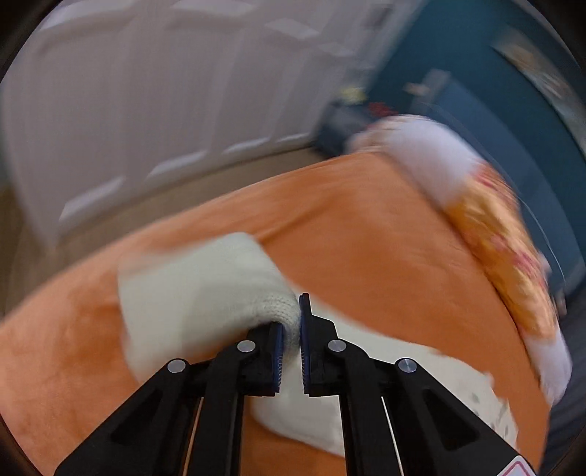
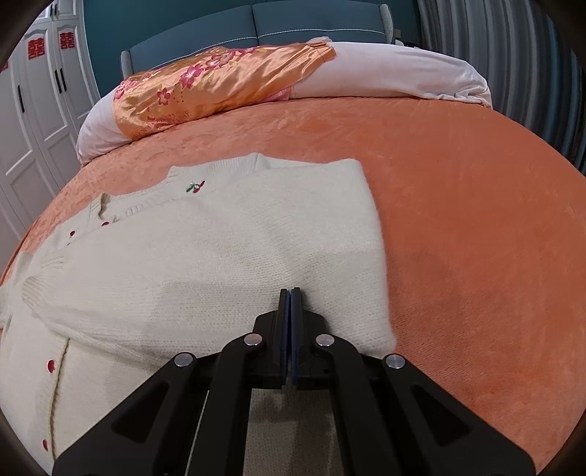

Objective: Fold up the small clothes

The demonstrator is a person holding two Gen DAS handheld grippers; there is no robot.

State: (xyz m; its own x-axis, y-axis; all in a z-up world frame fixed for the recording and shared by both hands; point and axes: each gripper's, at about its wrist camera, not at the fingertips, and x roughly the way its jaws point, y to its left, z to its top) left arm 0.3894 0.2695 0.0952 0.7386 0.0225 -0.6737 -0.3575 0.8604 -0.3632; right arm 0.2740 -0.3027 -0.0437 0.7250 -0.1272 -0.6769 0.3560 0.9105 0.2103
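A small cream knit cardigan point(image 2: 205, 256) with red buttons and a cherry motif lies on the orange bedspread point(image 2: 476, 219), its right side folded over the body. My right gripper point(image 2: 290, 296) is shut and empty, resting low over the folded part. In the blurred left wrist view my left gripper point(image 1: 292, 322) is shut on a cream knit sleeve point(image 1: 205, 289) and holds it lifted above the bedspread point(image 1: 366, 234). More of the cardigan point(image 1: 421, 380) lies below and to the right of it.
A white duvet with an orange floral satin cover point(image 2: 219, 84) lies across the head of the bed, against a teal headboard point(image 2: 293, 18). White wardrobe doors point(image 2: 33, 128) stand to the left. The duvet point(image 1: 494, 234) also shows in the left wrist view.
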